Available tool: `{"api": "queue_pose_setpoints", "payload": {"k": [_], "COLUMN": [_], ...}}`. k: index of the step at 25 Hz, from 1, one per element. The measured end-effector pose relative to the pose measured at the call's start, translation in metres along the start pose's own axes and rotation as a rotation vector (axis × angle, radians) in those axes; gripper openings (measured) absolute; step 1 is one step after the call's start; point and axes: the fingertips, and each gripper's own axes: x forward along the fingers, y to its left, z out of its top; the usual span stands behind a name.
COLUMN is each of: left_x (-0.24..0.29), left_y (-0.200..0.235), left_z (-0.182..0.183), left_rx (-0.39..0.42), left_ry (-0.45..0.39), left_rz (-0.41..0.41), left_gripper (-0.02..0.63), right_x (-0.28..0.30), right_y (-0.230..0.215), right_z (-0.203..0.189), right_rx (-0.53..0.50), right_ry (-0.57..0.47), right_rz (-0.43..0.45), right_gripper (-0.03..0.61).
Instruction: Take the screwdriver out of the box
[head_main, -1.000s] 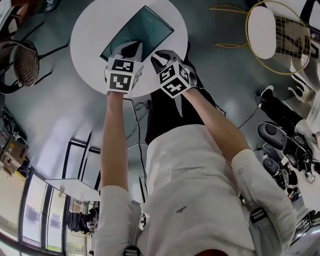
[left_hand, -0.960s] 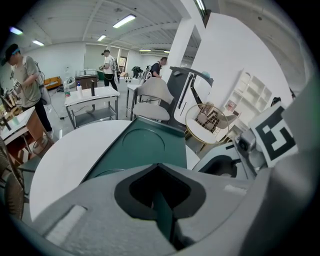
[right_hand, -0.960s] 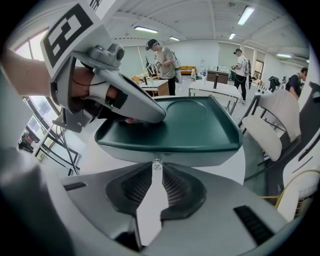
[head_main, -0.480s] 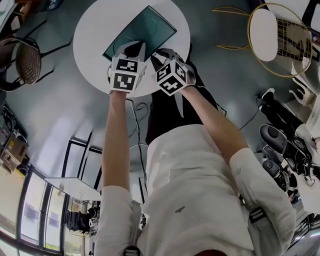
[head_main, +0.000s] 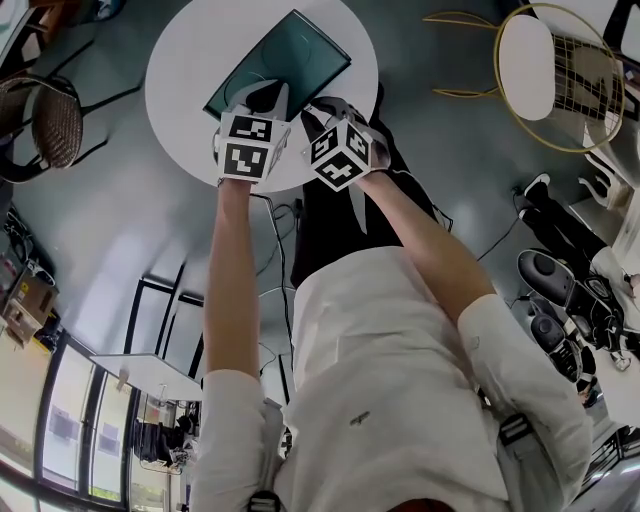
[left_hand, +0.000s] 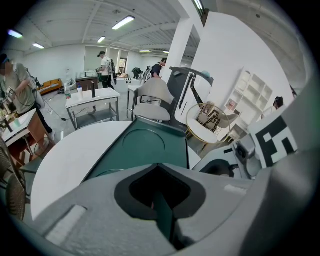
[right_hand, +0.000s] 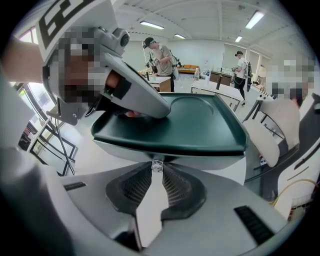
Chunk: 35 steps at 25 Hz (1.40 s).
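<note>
A flat dark green box (head_main: 290, 55) with a round embossed panel lies on a round white table (head_main: 185, 60). In the left gripper view the box (left_hand: 150, 145) stretches away from my left gripper (left_hand: 161, 197), whose jaws are shut on a thin green edge of it. The right gripper view shows the left gripper (right_hand: 135, 97) lying over the box's left rim (right_hand: 200, 125). My right gripper (right_hand: 157, 167) is shut at the box's near edge, with a small clear piece at its tips. Both grippers (head_main: 262, 98) (head_main: 325, 108) sit side by side at the box's near end. No screwdriver shows.
A gold wire chair (head_main: 560, 70) stands right of the table and a wicker chair (head_main: 40, 120) left of it. Cables lie on the floor under the table's edge. A white chair (left_hand: 152, 97), worktables and several people (left_hand: 105, 62) are beyond the table.
Both grippers have edged slightly closer to the box, and the right one has shifted a little toward the left one. The box has not visibly moved.
</note>
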Motion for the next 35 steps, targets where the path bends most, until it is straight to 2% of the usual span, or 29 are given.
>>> {"api": "queue_pose_setpoints", "payload": {"k": [35], "left_x": [-0.001], "left_y": [0.000], "left_z": [0.005], "left_rx": [0.008], "left_ry": [-0.011], "left_rz": [0.013], "left_gripper": [0.009], "right_x": [-0.040], "right_y": [0.011], "right_z": [-0.073], "right_rx": [0.025], "right_ry": [0.083], "right_rz": [0.017], "right_gripper": [0.075]}}
